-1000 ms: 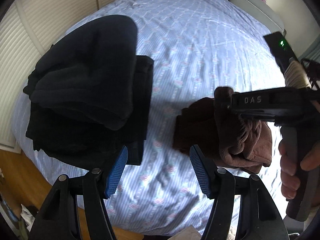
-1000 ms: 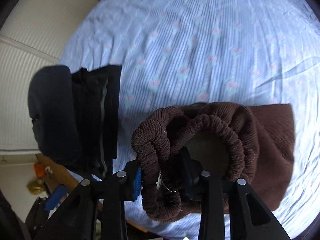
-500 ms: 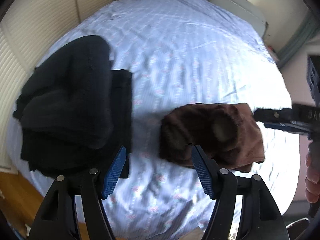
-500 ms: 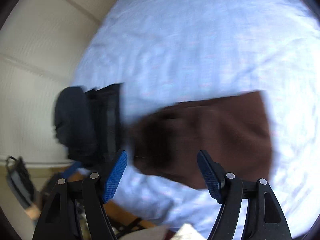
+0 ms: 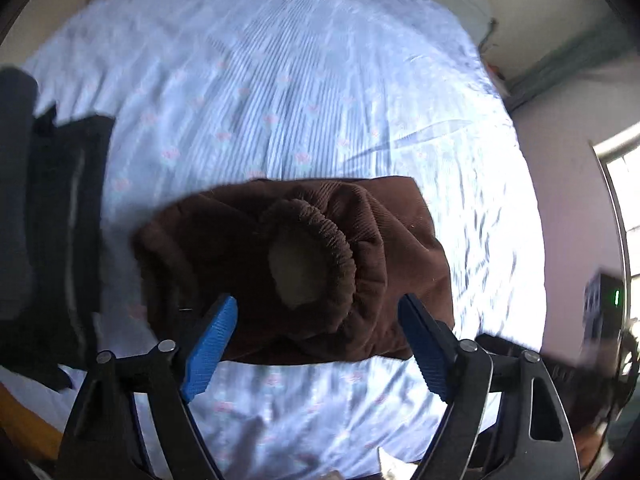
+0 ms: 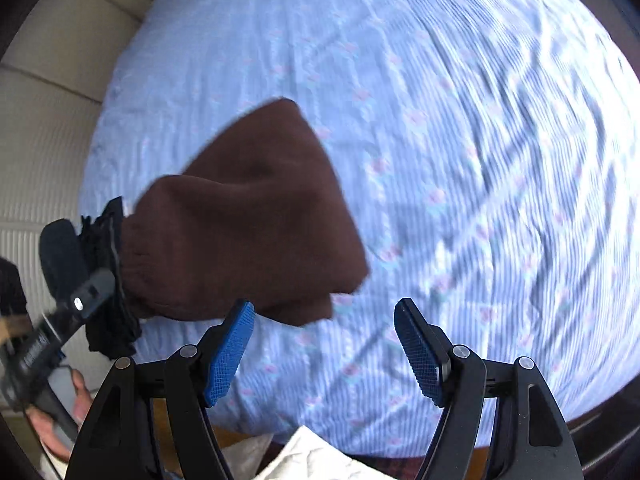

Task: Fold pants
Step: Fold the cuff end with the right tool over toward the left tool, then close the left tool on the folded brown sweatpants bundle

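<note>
The brown corduroy pants (image 5: 304, 264) lie folded in a bundle on the blue striped bedsheet (image 5: 304, 92), with an elastic cuff opening facing up. My left gripper (image 5: 318, 346) is open and empty, hovering just in front of the bundle. In the right wrist view the pants (image 6: 248, 216) lie left of centre. My right gripper (image 6: 324, 350) is open and empty, near the pants' front right corner, above the sheet (image 6: 480, 160).
A stack of folded dark clothes (image 5: 52, 220) lies at the bed's left edge; it also shows in the right wrist view (image 6: 96, 280). The wooden floor (image 5: 24, 420) shows below the bed edge. A white cloth (image 6: 320, 460) lies at the bottom.
My right gripper has let go of the brown pants, opened and pulled back to the right. The pants now rest on the bed. My left gripper has swung right toward the bundle.
</note>
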Available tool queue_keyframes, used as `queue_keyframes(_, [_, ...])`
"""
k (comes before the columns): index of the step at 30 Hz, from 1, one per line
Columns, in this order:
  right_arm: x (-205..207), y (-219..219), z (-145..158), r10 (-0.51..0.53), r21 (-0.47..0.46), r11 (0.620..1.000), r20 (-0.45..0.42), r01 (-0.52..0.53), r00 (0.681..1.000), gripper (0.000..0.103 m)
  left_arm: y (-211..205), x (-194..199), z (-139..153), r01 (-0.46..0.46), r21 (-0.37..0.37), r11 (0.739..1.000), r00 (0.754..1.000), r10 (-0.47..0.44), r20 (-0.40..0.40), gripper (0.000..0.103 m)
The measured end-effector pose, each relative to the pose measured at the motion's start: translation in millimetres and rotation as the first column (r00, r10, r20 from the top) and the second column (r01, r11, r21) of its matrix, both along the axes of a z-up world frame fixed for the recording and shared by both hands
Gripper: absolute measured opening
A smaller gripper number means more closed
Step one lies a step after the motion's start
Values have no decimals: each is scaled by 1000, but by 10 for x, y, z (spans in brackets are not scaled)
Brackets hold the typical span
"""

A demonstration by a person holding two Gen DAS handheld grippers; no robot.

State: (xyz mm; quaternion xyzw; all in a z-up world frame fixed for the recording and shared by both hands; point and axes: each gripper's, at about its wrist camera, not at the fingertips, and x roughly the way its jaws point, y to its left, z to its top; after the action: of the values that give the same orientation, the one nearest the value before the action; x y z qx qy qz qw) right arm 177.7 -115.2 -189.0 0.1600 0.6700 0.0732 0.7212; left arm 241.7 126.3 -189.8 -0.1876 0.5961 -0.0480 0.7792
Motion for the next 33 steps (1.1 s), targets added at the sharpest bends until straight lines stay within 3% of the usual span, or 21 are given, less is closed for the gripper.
queue_keyframes(4, [-36, -80, -77, 3, 2, 1000, -20, -3, 1000, 74, -68, 148, -241, -35, -10, 999, 995, 34, -91, 80])
queue_keyframes(7, [-86, -140, -70, 25, 8, 1000, -16, -24, 1000, 74, -94, 181, -328, -51, 1, 999, 990, 51, -132, 41])
queue_keyframes(10, [-115, -134, -103, 54, 23, 998, -19, -54, 998, 74, -53, 131, -120, -82, -55, 995, 994, 78, -76, 33])
queue_keyframes(13, [-153, -81, -198, 88, 29, 996, -46, -87, 995, 74, 21, 51, 203, -112, -125, 986, 994, 111, -13, 33])
queue_keyframes(18, [-201, 111, -179, 132, 59, 990, -40, -129, 991, 74, 222, -86, 532, -131, -46, 990, 989, 134, 68, 33])
queue_keyframes(25, [-166, 519, -13, 267, 37, 963, 14, -267, 964, 74, 669, -350, 63, -242, -34, 970, 970, 241, -47, 35])
queue_keyframes(28, [-164, 586, 4, 288, 22, 957, 15, -288, 958, 74, 748, -423, -140, -264, -11, 964, 961, 262, -87, 43])
queue_keyframes(31, [-168, 624, -3, 299, 9, 954, 10, -299, 954, 74, 808, -488, -301, -293, 41, 955, 948, 296, -117, 59])
queue_keyframes(33, [-169, 644, 2, 302, -1, 953, 10, -302, 953, 74, 864, -544, -411, -326, 26, 945, 935, 327, -138, 63])
